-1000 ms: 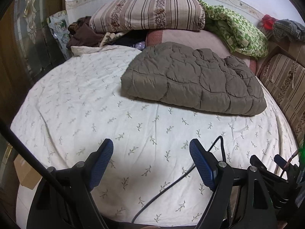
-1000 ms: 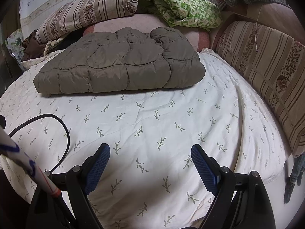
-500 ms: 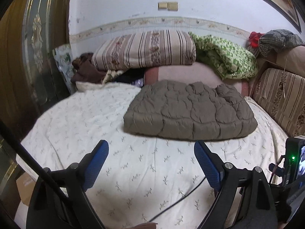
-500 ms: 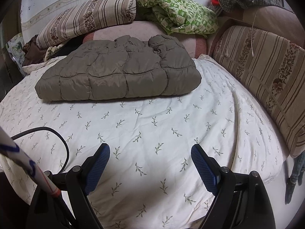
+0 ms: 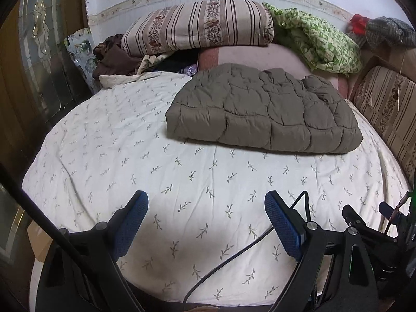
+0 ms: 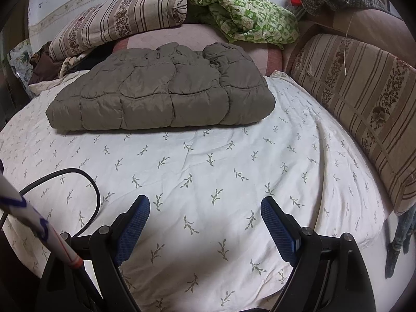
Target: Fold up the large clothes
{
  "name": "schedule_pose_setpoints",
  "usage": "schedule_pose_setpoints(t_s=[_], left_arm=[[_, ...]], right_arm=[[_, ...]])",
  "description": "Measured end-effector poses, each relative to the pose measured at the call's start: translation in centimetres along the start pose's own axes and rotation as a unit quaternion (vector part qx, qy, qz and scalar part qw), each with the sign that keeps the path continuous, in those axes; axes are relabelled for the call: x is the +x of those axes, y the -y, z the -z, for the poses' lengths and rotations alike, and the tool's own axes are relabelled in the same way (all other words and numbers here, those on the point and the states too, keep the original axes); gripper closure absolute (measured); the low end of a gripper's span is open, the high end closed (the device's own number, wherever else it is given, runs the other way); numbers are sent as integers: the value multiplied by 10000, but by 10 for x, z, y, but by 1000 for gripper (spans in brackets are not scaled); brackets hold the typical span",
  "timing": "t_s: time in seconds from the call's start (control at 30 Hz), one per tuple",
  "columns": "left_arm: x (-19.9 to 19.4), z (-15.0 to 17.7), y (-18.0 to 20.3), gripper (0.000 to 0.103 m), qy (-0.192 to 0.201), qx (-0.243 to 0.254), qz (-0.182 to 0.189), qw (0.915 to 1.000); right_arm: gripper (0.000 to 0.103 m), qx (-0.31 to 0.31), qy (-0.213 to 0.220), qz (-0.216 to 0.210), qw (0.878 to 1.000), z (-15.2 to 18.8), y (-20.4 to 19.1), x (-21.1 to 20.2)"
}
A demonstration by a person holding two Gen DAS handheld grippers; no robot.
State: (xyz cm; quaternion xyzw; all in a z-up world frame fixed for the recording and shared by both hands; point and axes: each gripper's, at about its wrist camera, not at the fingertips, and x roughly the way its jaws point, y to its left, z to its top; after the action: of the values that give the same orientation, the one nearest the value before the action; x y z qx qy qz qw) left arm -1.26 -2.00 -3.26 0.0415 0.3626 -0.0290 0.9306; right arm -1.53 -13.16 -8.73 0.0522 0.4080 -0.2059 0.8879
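The left gripper [image 5: 206, 202] and right gripper [image 6: 205, 208] hang with jaws spread wide, grasping nothing, above a leaf-print bedsheet [image 5: 130, 156]. Farther back, the folded olive quilted jacket [image 6: 161, 96] lies flat on the sheet, before 1 striped pillow [image 5: 197, 26].

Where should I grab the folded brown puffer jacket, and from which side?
Probably the puffer jacket is best taken at its near folded edge, approached low from the front: it lies flat on the bedsheet, pillows crowd its far side, and that rounded edge faces both open grippers.
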Motion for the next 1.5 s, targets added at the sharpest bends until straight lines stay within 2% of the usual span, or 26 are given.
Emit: schedule_pose_setpoints(t_s=[0.93,1.5], left_arm=[[17,8,0,13,-459,6,109,9989],[19,10,-2,13,-502,-12,122,9987]], right_arm=[[12,-103,-73,121,9998,3,-4,4],[12,-29,-101,202,9997,3,1,6]])
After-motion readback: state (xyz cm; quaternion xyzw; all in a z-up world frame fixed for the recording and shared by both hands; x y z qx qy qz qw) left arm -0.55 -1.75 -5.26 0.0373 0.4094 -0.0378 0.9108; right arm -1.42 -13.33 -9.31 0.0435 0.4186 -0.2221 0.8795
